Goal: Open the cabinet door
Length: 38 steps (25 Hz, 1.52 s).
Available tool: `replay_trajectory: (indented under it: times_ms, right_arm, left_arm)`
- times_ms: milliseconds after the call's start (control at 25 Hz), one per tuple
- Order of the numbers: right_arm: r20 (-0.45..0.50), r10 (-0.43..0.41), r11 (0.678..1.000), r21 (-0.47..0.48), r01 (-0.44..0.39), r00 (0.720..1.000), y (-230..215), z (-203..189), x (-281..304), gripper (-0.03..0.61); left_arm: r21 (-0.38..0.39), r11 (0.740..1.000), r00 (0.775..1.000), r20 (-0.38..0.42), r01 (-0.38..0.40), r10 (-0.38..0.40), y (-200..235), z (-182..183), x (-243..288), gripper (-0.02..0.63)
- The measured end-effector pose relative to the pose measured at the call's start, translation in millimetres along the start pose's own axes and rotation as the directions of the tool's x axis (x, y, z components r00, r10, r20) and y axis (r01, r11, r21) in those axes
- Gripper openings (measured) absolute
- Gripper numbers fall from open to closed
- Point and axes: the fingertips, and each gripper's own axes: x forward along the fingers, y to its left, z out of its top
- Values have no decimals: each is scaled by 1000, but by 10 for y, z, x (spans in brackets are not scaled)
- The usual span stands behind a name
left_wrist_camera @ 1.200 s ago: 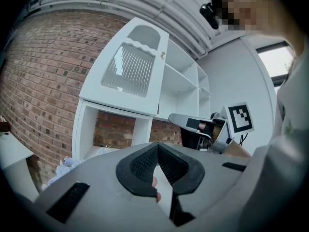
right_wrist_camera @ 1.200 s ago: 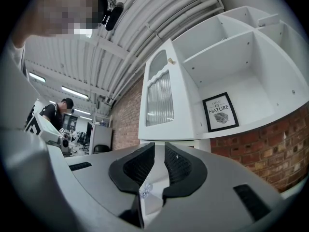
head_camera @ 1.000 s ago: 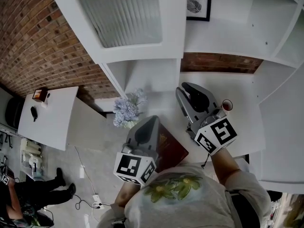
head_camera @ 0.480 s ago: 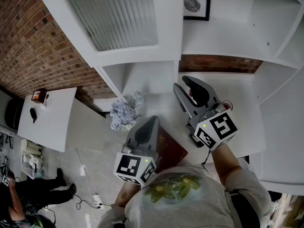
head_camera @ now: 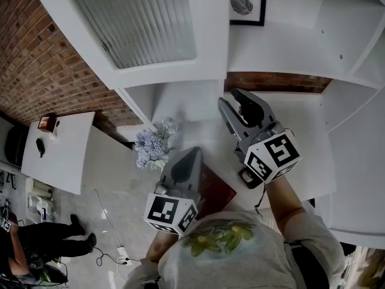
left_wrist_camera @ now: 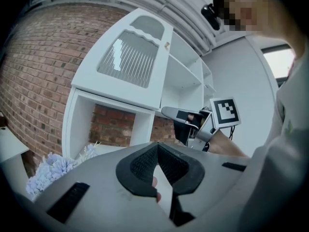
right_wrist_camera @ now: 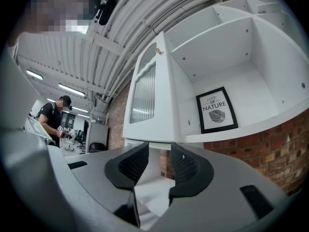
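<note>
Two hand-held grey grippers, each with a marker cube, reach forward from a person in a grey floral shirt. The left gripper (head_camera: pixel 190 153) has its jaws pressed together at the tips with nothing gripped. The right gripper (head_camera: pixel 230 99), slightly farther forward, has its jaws parted around empty space. One flat dark red book (head_camera: pixel 218 189) lies on the white counter (head_camera: pixel 301 137), partly hidden under the left gripper. Just beyond is one bunch of pale blue flowers (head_camera: pixel 150 146). Farther on, the one white cabinet door with a ribbed glass panel (head_camera: pixel 144 23) stands swung open on the left of the bare shelves, above both grippers; its top is cut off. One black-framed leaf print (head_camera: pixel 246 2), also cropped, leans inside the cabinet.
</note>
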Motion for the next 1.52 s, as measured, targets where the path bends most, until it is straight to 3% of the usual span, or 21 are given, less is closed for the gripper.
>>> replay_trajectory:
  times_ms: [800,1520]
  right_arm:
    - [9,-1,1000,-4,1,1000,-295,23,300,120]
    - [36,59,998,-13,-58,998,-308,59,422,118]
  left_arm:
    - [-26,1000,999,-36,4,-5,52,-100,165,10]
    - [-56,998,999,-54,0,-3,79,-157,243,10]
